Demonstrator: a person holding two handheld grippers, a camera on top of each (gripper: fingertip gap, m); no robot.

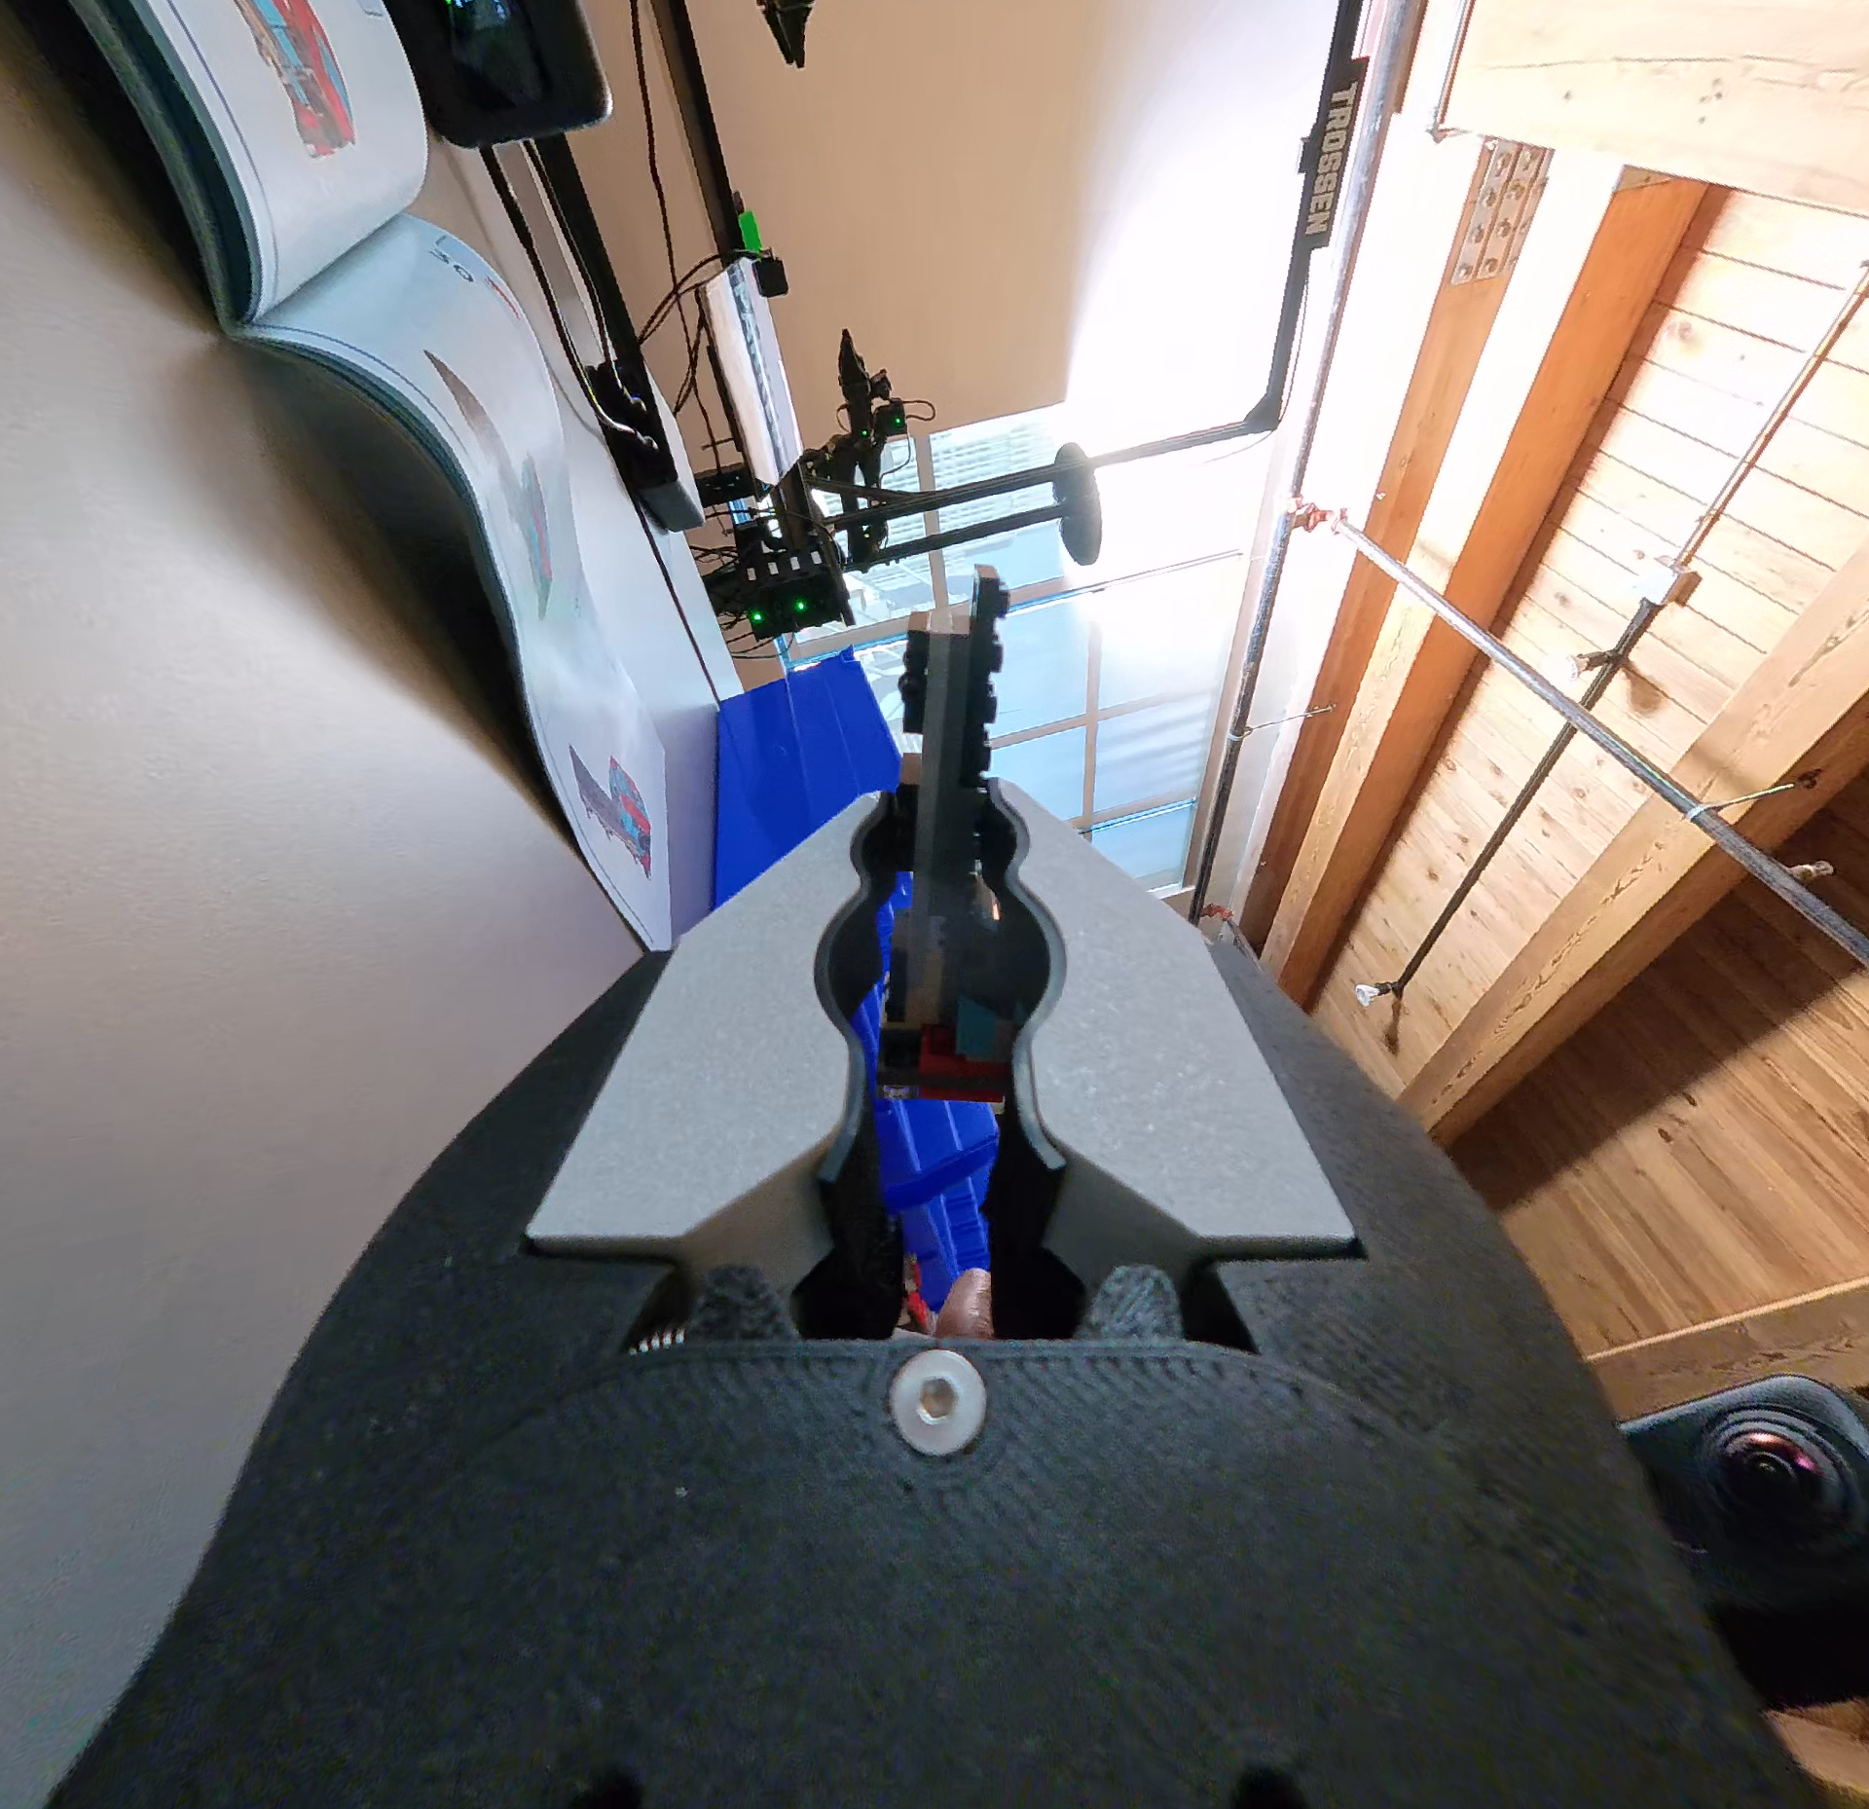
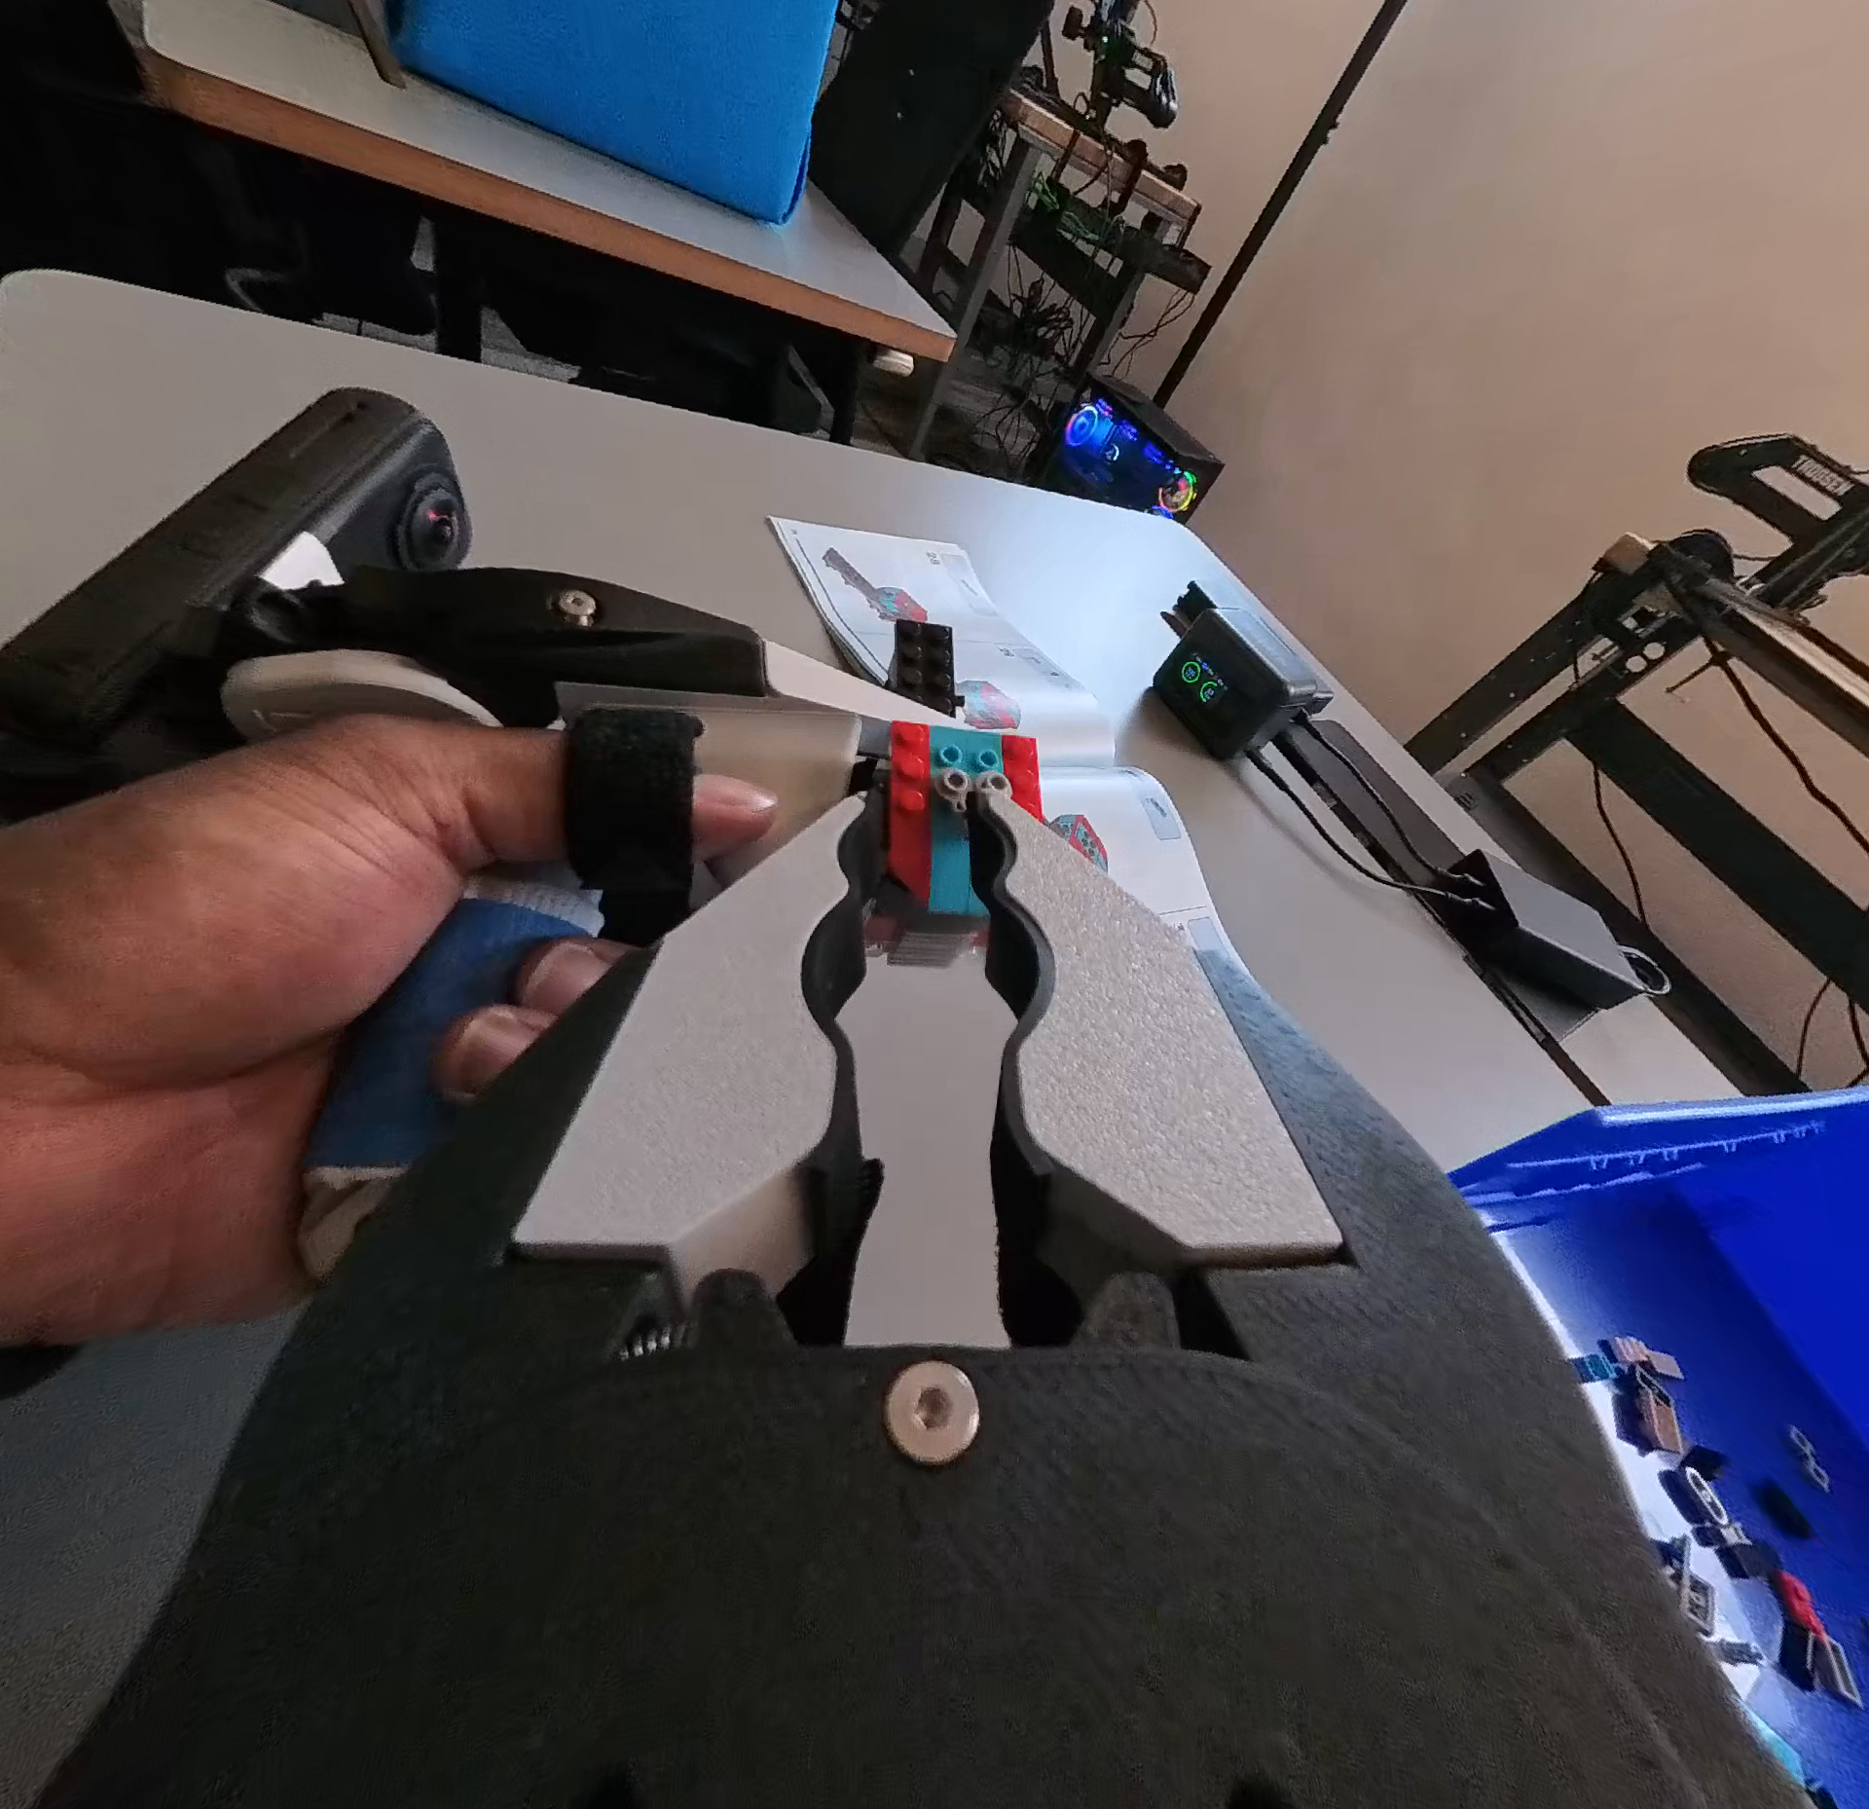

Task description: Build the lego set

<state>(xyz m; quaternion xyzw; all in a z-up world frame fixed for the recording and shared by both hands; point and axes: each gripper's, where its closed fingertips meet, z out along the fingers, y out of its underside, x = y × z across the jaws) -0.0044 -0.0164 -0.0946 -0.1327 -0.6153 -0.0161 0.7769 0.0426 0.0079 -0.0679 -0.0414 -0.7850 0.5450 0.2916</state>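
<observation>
Left wrist view: camera rolled sideways, so the grey table (image 1: 253, 850) runs up the left edge. Left gripper (image 1: 941, 799): matte grey fingers with wavy black inner pads, mounted in a coarse, layered black printed body with one bright screw at centre. Jaws closed to a narrow slot and clamped on the lego build (image 1: 951, 850), seen edge-on as a thin dark studded plate that sticks out past the fingertips; its red and teal bricks sit deeper in, between the pads. Open instruction booklet (image 1: 334, 193) with curled glossy pages lies on the table beyond; blue plastic bin (image 1: 799, 779) is just behind the fingers. Wooden plank wall with metal rods fills the right side. Right wrist view: right gripper (image 2: 915, 799), same grey-and-black construction, right finger surface pebbled. Fingertips stand slightly apart, and a small grey studded piece (image 2: 966, 781) sits between them at the teal top of the build (image 2: 951, 830); whether they actually pinch it I cannot tell. The build is held level above the table by the left gripper (image 2: 809, 739), which enters from the left in a person's hand (image 2: 303, 951), a black strap round one finger. Black studded plate end shows behind. Blue bin (image 2: 1740, 1305) at lower right holds loose small parts.
</observation>
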